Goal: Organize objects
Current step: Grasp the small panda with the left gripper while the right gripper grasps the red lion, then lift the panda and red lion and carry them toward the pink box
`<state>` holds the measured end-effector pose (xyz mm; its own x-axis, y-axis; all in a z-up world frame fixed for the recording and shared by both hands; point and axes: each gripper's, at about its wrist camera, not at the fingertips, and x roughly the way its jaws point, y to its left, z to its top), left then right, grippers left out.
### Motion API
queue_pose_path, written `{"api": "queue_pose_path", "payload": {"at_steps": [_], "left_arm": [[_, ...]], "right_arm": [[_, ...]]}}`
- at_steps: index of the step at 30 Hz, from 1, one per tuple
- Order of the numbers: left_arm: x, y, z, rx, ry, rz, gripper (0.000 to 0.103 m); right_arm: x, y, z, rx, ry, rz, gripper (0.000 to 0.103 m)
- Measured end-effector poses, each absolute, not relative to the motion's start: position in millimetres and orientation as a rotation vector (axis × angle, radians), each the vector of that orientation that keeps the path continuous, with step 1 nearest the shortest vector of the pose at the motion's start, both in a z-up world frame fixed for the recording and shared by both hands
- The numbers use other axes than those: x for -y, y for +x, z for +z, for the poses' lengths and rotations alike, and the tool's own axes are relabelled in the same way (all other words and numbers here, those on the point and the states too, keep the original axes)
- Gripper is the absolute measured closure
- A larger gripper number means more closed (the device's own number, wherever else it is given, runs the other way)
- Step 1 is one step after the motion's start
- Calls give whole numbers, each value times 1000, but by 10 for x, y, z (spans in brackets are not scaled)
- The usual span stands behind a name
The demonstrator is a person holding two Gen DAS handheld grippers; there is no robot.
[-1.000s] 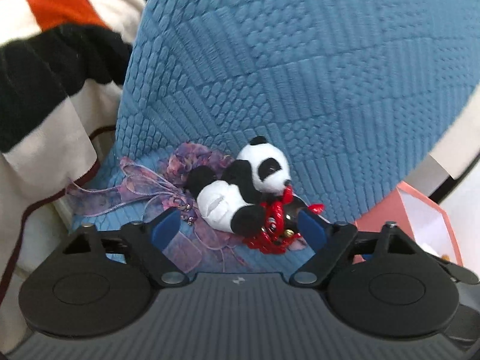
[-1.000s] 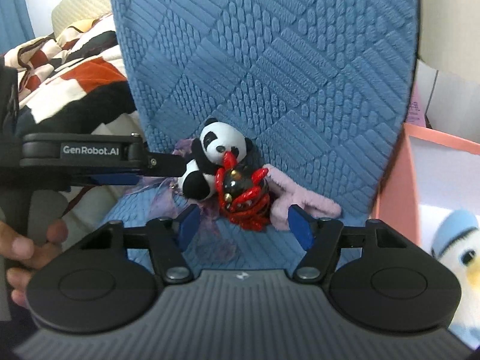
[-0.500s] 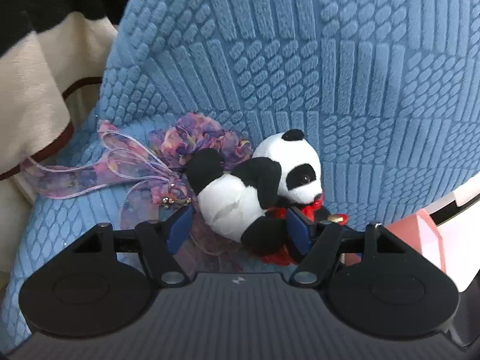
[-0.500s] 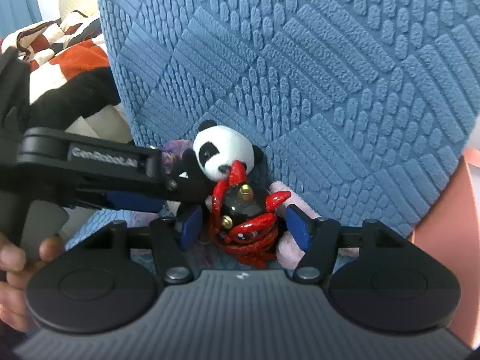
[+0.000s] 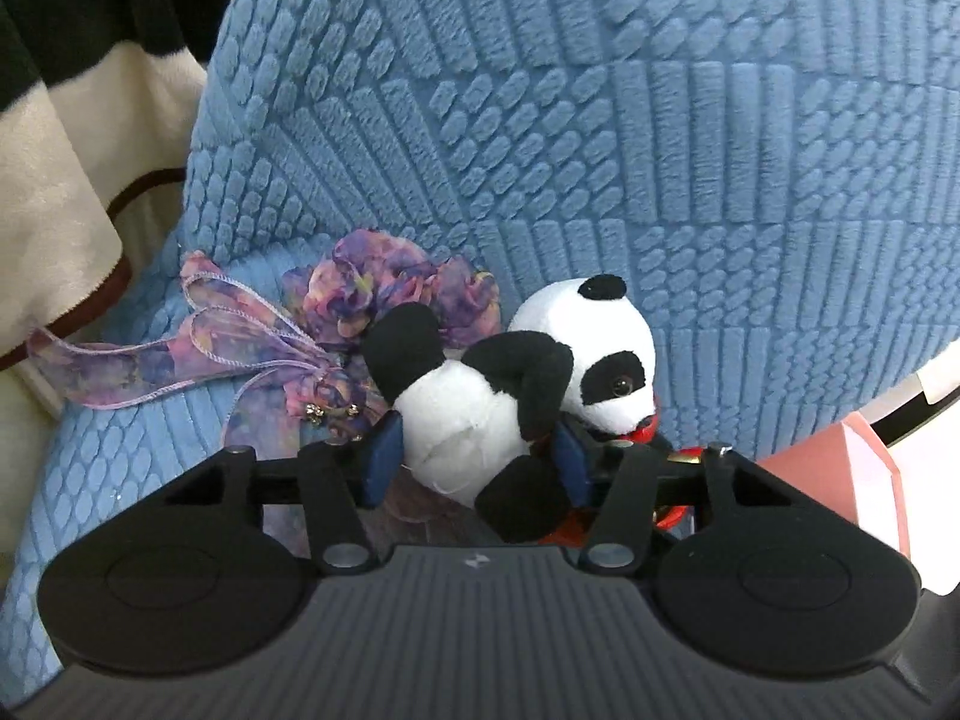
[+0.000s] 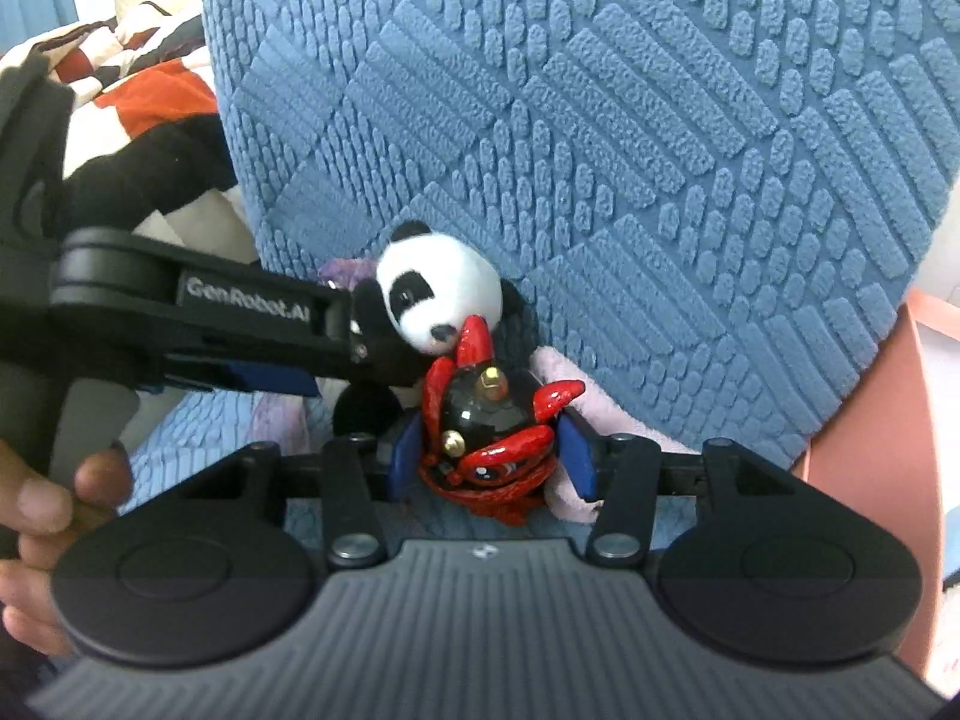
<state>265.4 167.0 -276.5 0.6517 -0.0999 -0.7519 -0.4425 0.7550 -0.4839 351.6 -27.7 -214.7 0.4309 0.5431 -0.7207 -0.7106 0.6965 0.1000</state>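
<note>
A panda plush [image 5: 480,414] lies on a blue seat at the foot of a blue textured cushion [image 5: 600,150]. My left gripper [image 5: 474,462] is closing, and its blue pads touch both sides of the panda's body. From the right wrist view the same panda plush [image 6: 438,294] leans over a red-and-black figurine [image 6: 486,420]. My right gripper [image 6: 489,456] is closing too, with its pads against both flanks of the figurine. The left gripper's finger [image 6: 240,330] reaches in from the left. Only a red sliver of the figurine [image 5: 645,429] shows past the panda.
A purple floral ribbon scrunchie [image 5: 360,294] lies left of the panda. A pink fuzzy piece [image 6: 564,378] sits behind the figurine. A striped blanket [image 5: 60,180] hangs at left, a pink box [image 6: 870,420] stands at right. A hand [image 6: 36,510] holds the left gripper.
Both grippers moved in and down toward the toys and narrowed their jaws. The left pads now flank the panda, and the right pads flank the red figurine.
</note>
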Motion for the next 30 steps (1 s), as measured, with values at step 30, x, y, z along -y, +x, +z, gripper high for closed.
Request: {"api": "queue_pose_path", "payload": {"at_steps": [30], "left_arm": [[-1248,1298,-2704,-886,-764,330,44]], "right_arm": [[849,2402,-1874,-904,-189,771,51]]}}
